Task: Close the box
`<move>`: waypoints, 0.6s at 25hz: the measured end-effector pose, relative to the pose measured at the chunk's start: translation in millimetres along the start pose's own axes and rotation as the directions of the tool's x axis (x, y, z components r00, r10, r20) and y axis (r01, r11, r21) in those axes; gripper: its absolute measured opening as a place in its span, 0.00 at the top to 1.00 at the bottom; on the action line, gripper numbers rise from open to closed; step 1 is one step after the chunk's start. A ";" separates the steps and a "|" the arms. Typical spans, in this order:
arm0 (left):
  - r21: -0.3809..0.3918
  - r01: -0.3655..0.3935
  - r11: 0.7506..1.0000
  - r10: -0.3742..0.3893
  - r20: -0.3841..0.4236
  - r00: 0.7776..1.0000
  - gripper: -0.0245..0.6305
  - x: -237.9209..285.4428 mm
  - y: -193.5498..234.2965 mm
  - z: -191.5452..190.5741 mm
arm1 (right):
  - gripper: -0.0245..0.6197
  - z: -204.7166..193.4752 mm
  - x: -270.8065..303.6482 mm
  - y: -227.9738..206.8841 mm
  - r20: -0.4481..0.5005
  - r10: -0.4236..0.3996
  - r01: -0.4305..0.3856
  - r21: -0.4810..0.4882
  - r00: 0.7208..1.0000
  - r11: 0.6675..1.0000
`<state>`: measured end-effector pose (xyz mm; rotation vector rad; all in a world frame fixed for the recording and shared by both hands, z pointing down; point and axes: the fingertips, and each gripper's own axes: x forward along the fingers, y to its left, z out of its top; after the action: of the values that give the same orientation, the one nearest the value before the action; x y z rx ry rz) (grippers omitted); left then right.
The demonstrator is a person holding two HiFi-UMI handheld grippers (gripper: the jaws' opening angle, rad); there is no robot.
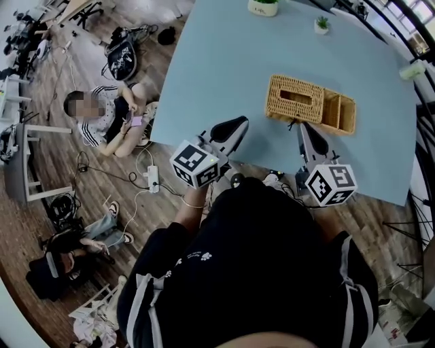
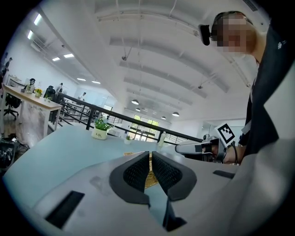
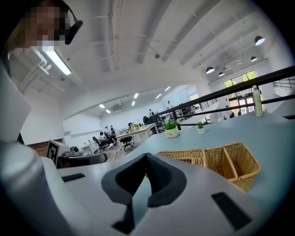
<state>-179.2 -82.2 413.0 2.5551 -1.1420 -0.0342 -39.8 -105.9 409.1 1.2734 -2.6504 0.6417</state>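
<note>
We are holding both grippers over the near edge of the blue table (image 1: 217,68), on our side of the wicker box (image 1: 309,103). The left gripper (image 1: 234,126) is pointing in from the box's left, near its near-left corner. The right gripper (image 1: 302,128) is sitting just beside the box's near long side.

The head view is showing us the box from above: a woven top with 1 rectangular slot, and 2 open compartments at its right end. The gripper views are giving us what that view is not. The left jaws are clenched with nothing between them, the box showing only as a sliver behind the pads. The right jaws are clenched and empty too.

Only the head view is showing a person (image 1: 109,115) sitting on the floor, well left of the box. Beyond the box a potted plant (image 1: 264,7) is standing.
</note>
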 end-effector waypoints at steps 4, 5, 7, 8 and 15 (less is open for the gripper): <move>-0.009 0.005 1.000 -0.005 0.009 1.000 0.92 -1.0 -1.3 2.0 | 0.96 -1.3 -0.3 -3.6 -0.001 -0.009 0.009 0.021 1.000 1.000; -0.009 0.005 1.000 -0.005 0.009 1.000 0.92 -0.2 -1.6 3.0 | 0.96 -1.0 -0.3 -4.7 -0.001 -0.009 0.009 0.024 1.000 1.000; -0.002 0.003 1.000 -0.003 0.005 1.000 0.92 1.6 -2.7 3.5 | 0.96 -1.1 -0.9 -6.9 -0.002 -0.008 0.008 0.028 1.000 1.000; 0.001 0.001 1.000 -0.001 0.003 1.000 0.92 2.2 -3.2 3.0 | 0.96 -1.4 -1.3 -8.1 -0.002 -0.008 0.008 0.030 1.000 1.000; -0.006 -0.009 1.000 0.009 -0.001 1.000 0.92 2.4 -4.8 -0.9 | 0.96 -4.2 -4.1 -11.6 0.003 -0.004 0.004 0.044 1.000 0.999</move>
<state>-174.0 -80.7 412.5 2.5451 -1.1510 -0.0344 -28.5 -107.6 415.4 1.2917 -2.6492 0.7025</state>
